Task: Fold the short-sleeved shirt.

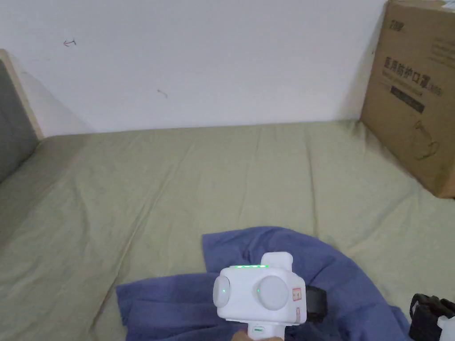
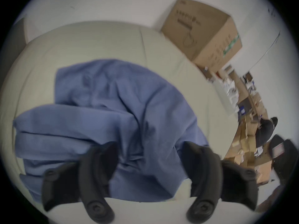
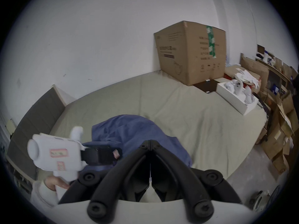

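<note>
Olive bed sheet (image 1: 186, 186) carries your crumpled blue short-sleeved shirt (image 1: 346, 284) at its near edge; left gripper (image 2: 149, 148) jaws gape above it, right gripper (image 3: 150, 141) jaws closed, empty. Grabbing bunched layers could fold it crooked.

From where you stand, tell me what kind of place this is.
Probably a storeroom or workroom with a bed: a mattress under an olive sheet, a big cardboard box against the bare white wall, and piled cartons alongside.
</note>
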Demonstrator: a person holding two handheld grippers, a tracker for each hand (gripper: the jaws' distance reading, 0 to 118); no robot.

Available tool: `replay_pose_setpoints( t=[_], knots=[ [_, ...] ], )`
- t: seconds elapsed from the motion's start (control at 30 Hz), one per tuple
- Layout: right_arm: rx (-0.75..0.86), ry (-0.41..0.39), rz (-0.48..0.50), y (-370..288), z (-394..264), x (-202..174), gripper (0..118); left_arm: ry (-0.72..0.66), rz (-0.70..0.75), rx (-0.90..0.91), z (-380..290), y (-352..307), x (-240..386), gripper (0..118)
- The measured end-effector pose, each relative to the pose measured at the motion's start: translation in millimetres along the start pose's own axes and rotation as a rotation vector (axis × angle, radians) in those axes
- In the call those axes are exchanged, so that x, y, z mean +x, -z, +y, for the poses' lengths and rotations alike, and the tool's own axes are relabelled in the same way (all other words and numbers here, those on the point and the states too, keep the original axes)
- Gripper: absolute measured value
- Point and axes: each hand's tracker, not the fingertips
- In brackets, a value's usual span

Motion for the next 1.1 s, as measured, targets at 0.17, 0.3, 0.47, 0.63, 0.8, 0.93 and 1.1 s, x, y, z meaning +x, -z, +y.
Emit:
replay_pose_setpoints(
  t=[0.17,0.3,0.47,0.63,0.8,0.93,1.1],
  knots=[
    [-0.069,-0.042,0.086,12.2,-15.9,-37.9,0,-0.087,0.086,0.099,-15.2,-60.7,-56.3,0],
    [-0.090,-0.099,0.176,18.8,-25.2,-76.8,0,-0.166,0.273,0.044,-45.4,-68.5,-104.4,0],
    [-0.127,-0.177,0.229,27.8,-29.0,-113.4,0,-0.298,0.251,0.093,-45.2,-89.6,-151.7,0],
    [-0.149,-0.209,0.284,46.1,-31.3,-130.3,0,-0.301,0.352,0.094,-5.1,-101.6,-201.6,63],
    [-0.210,-0.204,0.279,71.1,-40.2,-129.5,0,-0.377,0.486,0.093,28.9,-88.6,-257.8,104],
    [-0.256,-0.212,0.276,88.0,-49.5,-126.4,0,-0.447,0.464,-0.062,41.6,-45.5,-294.4,98],
    [-0.299,-0.207,0.245,105.1,-54.4,-117.5,0,-0.275,0.623,-0.087,32.1,-9.6,-280.2,61]
  ],
)
